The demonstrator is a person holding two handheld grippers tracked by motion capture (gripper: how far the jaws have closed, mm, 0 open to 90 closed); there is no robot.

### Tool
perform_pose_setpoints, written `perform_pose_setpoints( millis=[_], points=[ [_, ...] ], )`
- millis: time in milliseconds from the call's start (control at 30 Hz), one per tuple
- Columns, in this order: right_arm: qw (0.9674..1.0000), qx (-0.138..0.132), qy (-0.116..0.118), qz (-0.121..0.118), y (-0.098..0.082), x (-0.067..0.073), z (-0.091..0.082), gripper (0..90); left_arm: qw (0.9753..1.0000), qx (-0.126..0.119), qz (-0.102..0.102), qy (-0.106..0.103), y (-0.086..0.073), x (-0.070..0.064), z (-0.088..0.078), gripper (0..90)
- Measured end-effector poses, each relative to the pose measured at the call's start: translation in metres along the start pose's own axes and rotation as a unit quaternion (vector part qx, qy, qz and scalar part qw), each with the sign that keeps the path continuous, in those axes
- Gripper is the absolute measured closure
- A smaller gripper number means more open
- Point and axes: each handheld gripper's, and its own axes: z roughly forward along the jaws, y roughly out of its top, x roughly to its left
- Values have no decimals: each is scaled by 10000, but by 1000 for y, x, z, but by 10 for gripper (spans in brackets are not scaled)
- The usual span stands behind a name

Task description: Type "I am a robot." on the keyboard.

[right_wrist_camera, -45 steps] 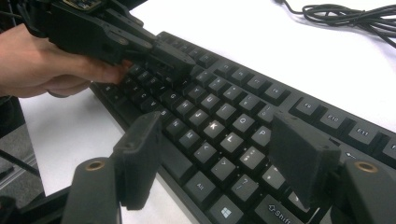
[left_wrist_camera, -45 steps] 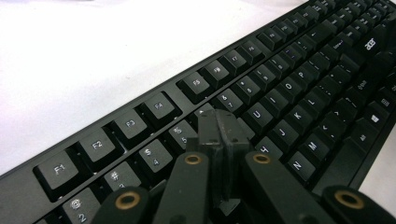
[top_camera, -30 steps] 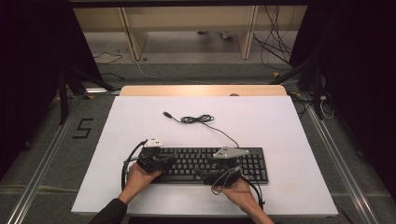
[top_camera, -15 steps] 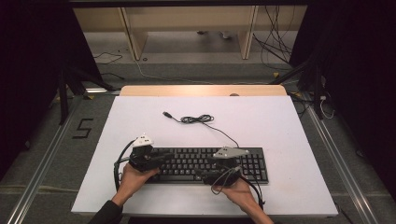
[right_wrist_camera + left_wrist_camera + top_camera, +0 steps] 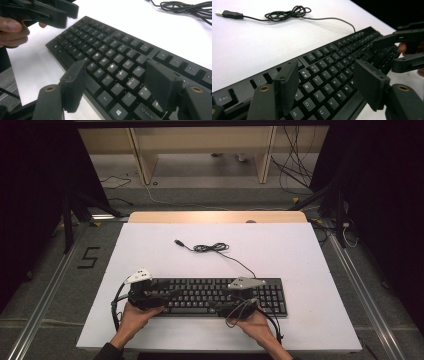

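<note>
**Over a black keyboard: two hand-held grippers, jaws apart**

On the white table [image 5: 300, 250] a black keyboard [image 5: 215, 295] lay near the person's edge, its cable [image 5: 215, 249] coiled farther back and ending in a USB plug [image 5: 227, 13]. The left gripper [image 5: 167, 295] was poised above the keyboard's left end, jaws spread wide over the letter keys and gripping nothing. The right gripper [image 5: 225, 302] was over the middle keys, jaws likewise wide apart and empty. Each was held by one hand: left hand [image 5: 137, 315], right hand [image 5: 255, 322].
</note>
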Motion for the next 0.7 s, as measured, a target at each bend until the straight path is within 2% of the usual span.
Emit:
perform_pose_setpoints(
  millis=[100, 433, 700],
  points=[
    [10000, 13, -9, 9, 0, 0, 1, 366, 10000, -84, -26, 7, -1, 0, -6, 346],
    [9999, 145, -87, 2, -1, 0, 3, 628, 9999, -113, -30, 30, -9, -2, -15, 330],
    [9998, 186, -64, -76, -2, 0, 6, 749, 9999, -114, -2, 49, -14, -1, -19, 315]
  ],
)
